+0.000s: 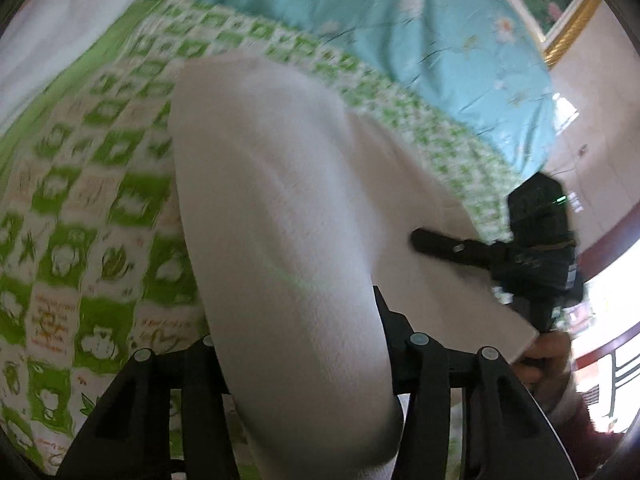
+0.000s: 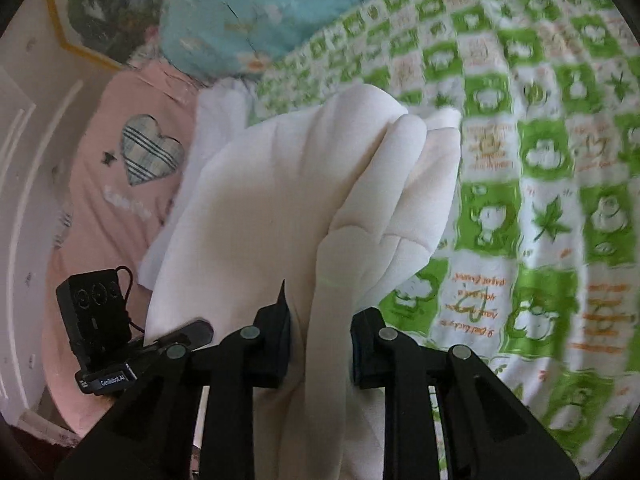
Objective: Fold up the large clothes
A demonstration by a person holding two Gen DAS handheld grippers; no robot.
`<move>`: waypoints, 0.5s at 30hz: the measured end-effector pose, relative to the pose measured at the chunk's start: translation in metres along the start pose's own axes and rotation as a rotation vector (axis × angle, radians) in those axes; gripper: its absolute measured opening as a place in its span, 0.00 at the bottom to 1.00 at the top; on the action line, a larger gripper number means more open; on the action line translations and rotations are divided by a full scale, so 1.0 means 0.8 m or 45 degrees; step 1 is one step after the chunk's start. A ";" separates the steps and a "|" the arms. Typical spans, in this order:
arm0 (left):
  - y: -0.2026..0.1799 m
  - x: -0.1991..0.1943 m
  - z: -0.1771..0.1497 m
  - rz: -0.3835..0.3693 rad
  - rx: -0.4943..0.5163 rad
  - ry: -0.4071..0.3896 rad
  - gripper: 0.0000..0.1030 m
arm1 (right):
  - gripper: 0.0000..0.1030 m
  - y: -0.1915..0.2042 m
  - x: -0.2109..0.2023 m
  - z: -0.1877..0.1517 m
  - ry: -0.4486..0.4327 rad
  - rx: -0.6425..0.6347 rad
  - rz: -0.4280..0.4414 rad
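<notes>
- The white fleece garment [image 2: 280, 200] runs lengthwise away from the right gripper [image 2: 320, 344], rising from its jaws in bunched folds toward the far side of the green-and-white checked bedspread [image 2: 540, 160]
- The right gripper's jaws are clamped on a narrow gathered band of that fabric, pointing down at the bed
- In the left wrist view the same garment [image 1: 280, 200] stretches up and away from the left gripper [image 1: 304, 360], whose jaws pinch a thicker roll of it
- The other tool sits to each gripper's side, a hand [image 1: 548, 352] on its handle
- A light blue floral quilt [image 1: 400, 20] lies beyond the garment
- A pink top with a plaid heart [image 2: 152, 152] lies left of the right gripper
</notes>
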State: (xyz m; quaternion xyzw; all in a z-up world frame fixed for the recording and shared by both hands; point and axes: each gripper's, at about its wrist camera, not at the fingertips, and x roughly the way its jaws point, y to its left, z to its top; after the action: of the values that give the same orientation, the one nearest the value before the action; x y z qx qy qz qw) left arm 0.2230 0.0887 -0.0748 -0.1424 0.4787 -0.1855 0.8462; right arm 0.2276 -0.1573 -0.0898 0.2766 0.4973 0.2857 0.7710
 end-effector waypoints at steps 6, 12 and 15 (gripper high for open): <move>0.010 0.001 -0.006 -0.013 -0.033 -0.002 0.61 | 0.42 -0.014 -0.006 -0.001 -0.011 0.061 -0.057; 0.023 -0.061 -0.030 0.033 -0.041 -0.081 0.63 | 0.53 -0.002 -0.068 -0.004 -0.184 0.040 -0.199; 0.024 -0.104 -0.043 0.025 -0.034 -0.233 0.61 | 0.53 0.025 -0.092 -0.002 -0.271 -0.057 -0.195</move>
State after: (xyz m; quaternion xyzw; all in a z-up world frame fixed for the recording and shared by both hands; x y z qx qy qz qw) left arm 0.1573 0.1414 -0.0372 -0.1655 0.4033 -0.1570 0.8862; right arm 0.1972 -0.1963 -0.0314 0.2493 0.4258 0.2061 0.8450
